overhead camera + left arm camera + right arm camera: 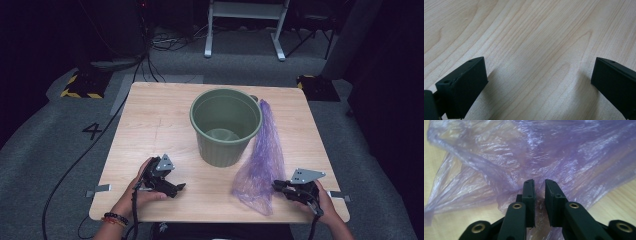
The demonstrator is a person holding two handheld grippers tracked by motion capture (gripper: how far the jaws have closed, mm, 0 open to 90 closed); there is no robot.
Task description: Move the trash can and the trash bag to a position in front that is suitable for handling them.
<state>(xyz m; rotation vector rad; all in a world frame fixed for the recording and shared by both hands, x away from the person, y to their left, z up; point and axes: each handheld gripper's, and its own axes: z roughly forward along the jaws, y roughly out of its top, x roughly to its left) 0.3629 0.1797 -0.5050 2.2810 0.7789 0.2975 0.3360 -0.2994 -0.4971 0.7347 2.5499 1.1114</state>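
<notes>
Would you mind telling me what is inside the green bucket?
The green bucket looks empty: its bare bottom and inner wall show in the high view. The near part of the floor is hidden behind the front rim. The purple bag lies outside it, on the table.

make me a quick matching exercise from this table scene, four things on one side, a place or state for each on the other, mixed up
Things:
1. bin
2. plastic bag
3. left claw
4. right claw

Descriptions:
A. jaws wide apart over bare wood
B. green, upright at the table's middle
C. jaws nearly together, pinching purple film
D. purple, lying flat to the right of the bin

Pairs: 1-B, 2-D, 3-A, 4-C
</notes>
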